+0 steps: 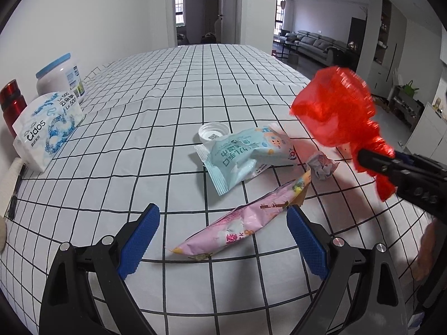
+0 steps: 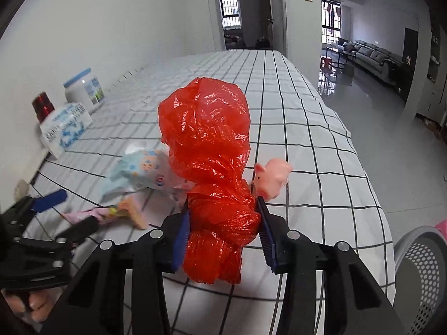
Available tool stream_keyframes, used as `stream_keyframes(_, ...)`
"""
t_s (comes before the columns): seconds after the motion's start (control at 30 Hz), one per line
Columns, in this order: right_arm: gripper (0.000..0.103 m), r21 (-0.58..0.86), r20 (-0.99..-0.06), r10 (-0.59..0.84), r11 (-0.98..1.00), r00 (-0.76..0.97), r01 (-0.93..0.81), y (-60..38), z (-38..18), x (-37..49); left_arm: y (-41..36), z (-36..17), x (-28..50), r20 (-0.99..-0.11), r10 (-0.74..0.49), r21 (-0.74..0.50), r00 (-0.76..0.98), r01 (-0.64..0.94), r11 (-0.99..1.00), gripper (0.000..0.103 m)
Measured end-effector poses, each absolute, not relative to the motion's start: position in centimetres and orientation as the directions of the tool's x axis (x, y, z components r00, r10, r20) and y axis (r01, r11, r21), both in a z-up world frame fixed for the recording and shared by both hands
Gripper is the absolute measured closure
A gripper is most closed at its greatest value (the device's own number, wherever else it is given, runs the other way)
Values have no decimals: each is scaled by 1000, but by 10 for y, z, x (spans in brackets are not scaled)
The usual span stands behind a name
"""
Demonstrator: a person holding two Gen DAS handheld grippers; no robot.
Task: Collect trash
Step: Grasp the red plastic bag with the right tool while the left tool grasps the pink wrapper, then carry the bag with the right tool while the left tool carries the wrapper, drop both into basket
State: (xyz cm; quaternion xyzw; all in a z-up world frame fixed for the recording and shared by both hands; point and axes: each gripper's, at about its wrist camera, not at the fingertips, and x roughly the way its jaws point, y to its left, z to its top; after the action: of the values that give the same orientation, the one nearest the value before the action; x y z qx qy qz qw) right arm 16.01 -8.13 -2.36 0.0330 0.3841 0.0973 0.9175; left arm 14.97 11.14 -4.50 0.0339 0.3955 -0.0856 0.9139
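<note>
Partly behind red bag (image 2: 208, 150): pig toy (image 2: 272, 177) (snout visible)

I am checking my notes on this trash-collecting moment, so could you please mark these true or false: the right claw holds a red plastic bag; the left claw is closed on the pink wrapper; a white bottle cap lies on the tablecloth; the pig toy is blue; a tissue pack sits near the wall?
1. The right claw holds a red plastic bag. True.
2. The left claw is closed on the pink wrapper. False: its jaws stand open, with the wrapper lying on the checked tablecloth between them.
3. A white bottle cap lies on the tablecloth. True.
4. The pig toy is blue. False: it is pink.
5. A tissue pack sits near the wall. True.
</note>
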Motion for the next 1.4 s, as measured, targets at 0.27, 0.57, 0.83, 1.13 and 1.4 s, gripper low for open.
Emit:
stream_keyframes(0.27,61,230,-665,274,960,694,-159,-102,-11,129,106,-49,155,-743,-127,7,658,196,981,13)
stream_keyframes(0.57,61,255,-647,289,954,706,-156,-109,-3,109,95,-56,161,-776,-156,10,611,260,966,31)
stream_keyframes(0.83,61,268,-650,271,956,710,-119,-129,-6,93,83,-60,154,-784,-177,9,595,295,955,81)
stream_keyframes(1.13,61,283,-648,252,956,719,-81,-154,-9,71,75,-46,132,-766,-164,8,621,264,964,88)
stream_keyframes(1.4,61,307,-620,228,951,751,-35,-191,-8,46,34,-18,91,-728,-228,-29,646,303,953,88)
